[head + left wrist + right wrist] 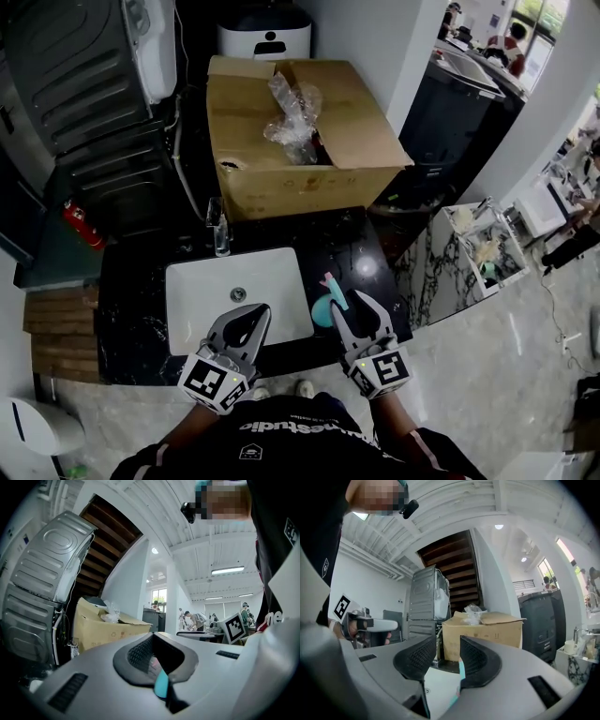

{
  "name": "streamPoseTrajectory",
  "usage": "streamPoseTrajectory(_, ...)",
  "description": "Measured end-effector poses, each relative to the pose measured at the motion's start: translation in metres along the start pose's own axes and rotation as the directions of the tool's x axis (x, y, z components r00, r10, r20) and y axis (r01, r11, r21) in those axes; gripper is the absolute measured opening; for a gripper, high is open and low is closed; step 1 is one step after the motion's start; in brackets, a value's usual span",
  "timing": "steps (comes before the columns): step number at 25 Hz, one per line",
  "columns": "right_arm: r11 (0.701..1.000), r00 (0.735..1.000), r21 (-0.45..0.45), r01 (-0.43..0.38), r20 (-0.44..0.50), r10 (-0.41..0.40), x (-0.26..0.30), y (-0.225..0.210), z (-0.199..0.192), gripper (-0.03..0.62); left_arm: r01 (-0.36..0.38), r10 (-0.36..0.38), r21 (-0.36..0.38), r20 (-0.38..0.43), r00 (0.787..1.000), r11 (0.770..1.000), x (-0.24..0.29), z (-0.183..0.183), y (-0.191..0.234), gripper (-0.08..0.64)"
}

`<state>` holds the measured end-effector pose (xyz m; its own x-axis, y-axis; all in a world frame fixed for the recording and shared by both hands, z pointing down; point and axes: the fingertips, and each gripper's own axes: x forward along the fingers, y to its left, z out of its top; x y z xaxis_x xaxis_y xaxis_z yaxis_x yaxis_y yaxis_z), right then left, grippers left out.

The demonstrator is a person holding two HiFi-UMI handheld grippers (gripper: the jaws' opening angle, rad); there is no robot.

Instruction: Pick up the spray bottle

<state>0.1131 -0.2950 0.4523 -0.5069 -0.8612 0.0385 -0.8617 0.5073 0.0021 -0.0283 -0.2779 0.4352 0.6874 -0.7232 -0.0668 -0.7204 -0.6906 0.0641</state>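
Note:
A teal spray bottle (pixel 320 310) with a pink-tipped nozzle stands on the black counter (pixel 356 246), just right of the white sink (pixel 202 298). My right gripper (pixel 348 300) is open beside it, its left finger partly covering the bottle. In the right gripper view, teal of the bottle (pixel 461 669) shows low in the gap of the right gripper (pixel 447 656), close to the right pad; I cannot tell if it touches. My left gripper (pixel 251 312) hovers over the sink's front edge, shut and holding nothing. Past the left gripper (pixel 157 657), a sliver of the bottle (pixel 161 684) shows.
A faucet (pixel 220 231) stands behind the sink. An open cardboard box (pixel 309 173) with crumpled plastic sits at the back of the counter. A red extinguisher (pixel 82 225) and grey appliance (pixel 84 84) are at left. A marble shelf (pixel 441 258) is at right.

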Motion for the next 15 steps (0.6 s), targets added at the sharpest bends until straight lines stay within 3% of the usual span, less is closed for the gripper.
streamPoseTrajectory(10, 0.998, 0.997, 0.044, 0.036, -0.074, -0.033, 0.036, -0.037, -0.062, 0.193, -0.033, 0.033, -0.001, -0.028, 0.999, 0.999, 0.006, -0.01, 0.013, 0.014)
streamPoseTrajectory(15, 0.999, 0.994, 0.043, 0.013, -0.112, -0.008, 0.051, -0.039, -0.082, 0.193, -0.053, 0.052, -0.008, -0.042, 0.998, 0.999, 0.006, -0.016, 0.019, 0.014)
